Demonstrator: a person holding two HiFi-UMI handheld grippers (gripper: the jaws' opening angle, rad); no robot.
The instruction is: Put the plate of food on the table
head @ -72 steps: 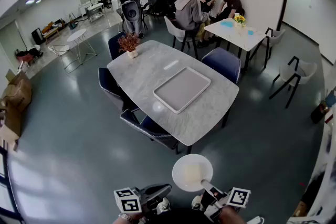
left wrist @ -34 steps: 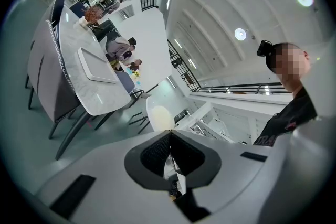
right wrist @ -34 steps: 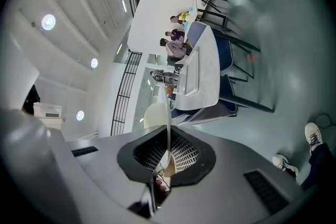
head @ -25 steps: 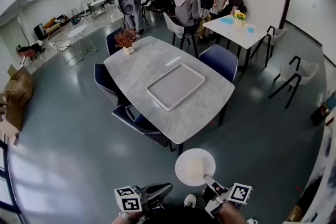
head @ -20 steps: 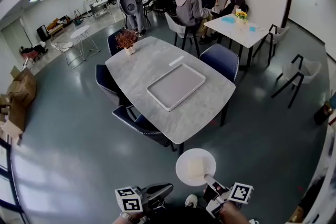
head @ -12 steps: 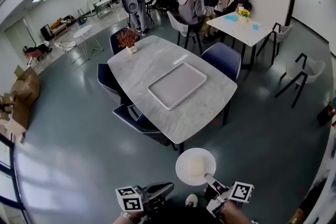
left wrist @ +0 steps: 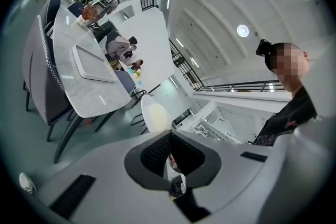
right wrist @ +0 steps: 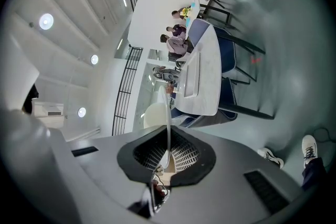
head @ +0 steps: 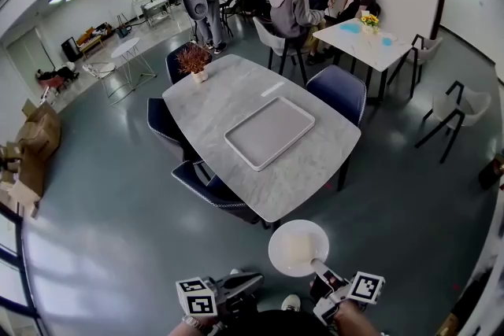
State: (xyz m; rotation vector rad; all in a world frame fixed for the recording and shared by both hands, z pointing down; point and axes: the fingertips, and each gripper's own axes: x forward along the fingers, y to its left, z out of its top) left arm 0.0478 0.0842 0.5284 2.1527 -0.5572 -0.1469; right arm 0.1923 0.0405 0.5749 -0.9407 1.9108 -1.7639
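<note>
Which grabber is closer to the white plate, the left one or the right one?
Right. The right gripper is clamped on the near rim of the plate. The left gripper is shut and empty, off to the plate's left, not touching it.

One plate [head: 298, 248], one tray [head: 269, 131], one potted plant [head: 193, 60], two tongs [head: 253, 278] [head: 316, 265].

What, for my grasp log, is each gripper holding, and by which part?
The right gripper pinches the round white plate of pale food by its near rim, edge between its shut jaws. The left gripper, shut, holds nothing.
</note>
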